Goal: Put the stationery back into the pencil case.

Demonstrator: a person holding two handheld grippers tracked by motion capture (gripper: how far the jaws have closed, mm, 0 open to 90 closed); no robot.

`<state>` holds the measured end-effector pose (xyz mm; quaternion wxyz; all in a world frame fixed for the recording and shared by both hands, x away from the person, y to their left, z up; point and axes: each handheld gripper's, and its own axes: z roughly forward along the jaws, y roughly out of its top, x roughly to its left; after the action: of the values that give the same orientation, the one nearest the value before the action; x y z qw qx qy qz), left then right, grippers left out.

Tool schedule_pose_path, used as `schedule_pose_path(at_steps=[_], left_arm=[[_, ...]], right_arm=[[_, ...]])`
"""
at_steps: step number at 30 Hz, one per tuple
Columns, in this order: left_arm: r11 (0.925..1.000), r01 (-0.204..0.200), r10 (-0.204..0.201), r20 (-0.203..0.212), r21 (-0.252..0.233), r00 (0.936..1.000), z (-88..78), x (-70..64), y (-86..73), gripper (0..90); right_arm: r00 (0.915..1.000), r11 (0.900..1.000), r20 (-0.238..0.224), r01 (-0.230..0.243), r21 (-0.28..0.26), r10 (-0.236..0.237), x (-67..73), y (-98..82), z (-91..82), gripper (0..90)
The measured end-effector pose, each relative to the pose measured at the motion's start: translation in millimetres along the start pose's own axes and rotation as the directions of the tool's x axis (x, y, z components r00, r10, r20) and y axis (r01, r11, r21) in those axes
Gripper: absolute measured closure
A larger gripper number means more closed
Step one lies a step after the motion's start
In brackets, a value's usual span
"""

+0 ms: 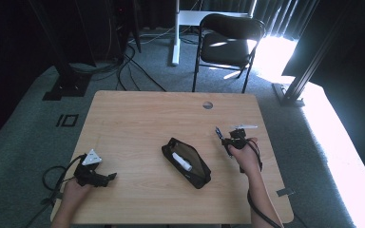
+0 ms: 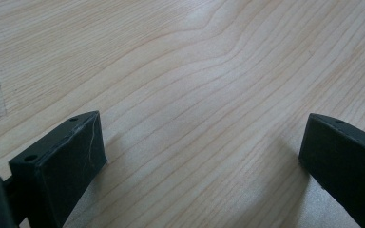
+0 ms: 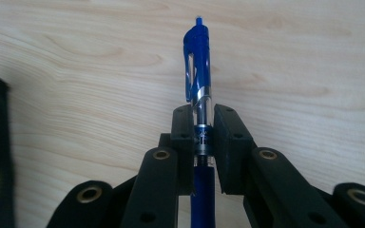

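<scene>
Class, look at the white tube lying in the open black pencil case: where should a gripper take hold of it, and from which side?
Grip the white tube across its middle, coming straight down from above. It lies flat and lengthwise in the open black pencil case, whose walls likely block a sideways approach. The left gripper is open and free; the right gripper is shut on a blue pen.

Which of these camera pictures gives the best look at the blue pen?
The right gripper view: the blue pen stands close up, clamped between the right gripper jaws, clip end out. The high view shows it as a small dark sliver. The left gripper view looks at the bare table.
</scene>
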<state>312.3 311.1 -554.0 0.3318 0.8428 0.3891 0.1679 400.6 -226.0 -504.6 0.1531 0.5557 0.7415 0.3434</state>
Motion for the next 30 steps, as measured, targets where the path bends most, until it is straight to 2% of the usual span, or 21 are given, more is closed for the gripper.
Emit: schedule_pose_path(at_steps=[5, 8, 12, 14, 15, 16, 17, 21, 29, 30], left_arm=[[1.0, 0.001, -0.001, -0.001, 0.0, 1.0, 0.0, 0.0, 0.0, 1.6], [1.0, 0.001, -0.001, -0.001, 0.0, 1.0, 0.0, 0.0, 0.0, 1.6], [1.0, 0.001, -0.001, -0.001, 0.0, 1.0, 0.0, 0.1, 0.0, 1.6], [1.0, 0.001, -0.001, -0.001, 0.0, 1.0, 0.0, 0.0, 0.0, 1.6], [1.0, 0.001, -0.001, -0.001, 0.0, 1.0, 0.0, 0.0, 0.0, 1.6], [1.0, 0.001, -0.001, -0.001, 0.0, 1.0, 0.0, 0.0, 0.0, 1.6], [1.0, 0.001, -0.001, -0.001, 0.0, 1.0, 0.0, 0.0, 0.0, 1.6], [1.0, 0.0, 0.0, 0.0, 0.001, 1.0, -0.1, 0.1, 0.0, 1.6], [1.0, -0.001, 0.001, 0.0, 0.001, 1.0, -0.1, 0.2, 0.0, 1.6], [1.0, 0.0, 0.0, 0.0, 0.001, 1.0, -0.1, 0.1, 0.0, 1.6]], right_arm=[[0.9983, 0.999, -0.045, 0.036, -0.032, -0.037, 15.7, 7.2, -12.6, 79.1], [0.9961, 0.998, -0.08, 0.034, -0.045, -0.038, 23.5, 9.7, -16.6, 79.1], [0.9918, 0.996, -0.11, 0.057, -0.071, -0.065, 37.5, 12.2, -25.4, 79.1], [0.9885, 0.993, -0.119, 0.084, -0.083, -0.093, 45.5, 13.7, -30.4, 79.1], [0.9885, 0.993, -0.119, 0.084, -0.083, -0.093, 45.5, 13.7, -30.4, 79.1], [0.9864, 0.992, -0.133, 0.085, -0.092, -0.097, 49.6, 14.5, -33.1, 79.1], [0.9828, 0.988, -0.137, 0.11, -0.108, -0.124, 59.4, 15.9, -38.7, 79.1], [0.9725, 0.983, -0.169, 0.141, -0.118, -0.16, 76.3, 16.3, -44.7, 79.0], [0.9515, 0.978, -0.236, 0.172, -0.121, -0.197, 104.4, 10.1, -42.7, 79.0], [0.9515, 0.978, -0.236, 0.172, -0.121, -0.197, 104.4, 10.1, -42.7, 79.0]])
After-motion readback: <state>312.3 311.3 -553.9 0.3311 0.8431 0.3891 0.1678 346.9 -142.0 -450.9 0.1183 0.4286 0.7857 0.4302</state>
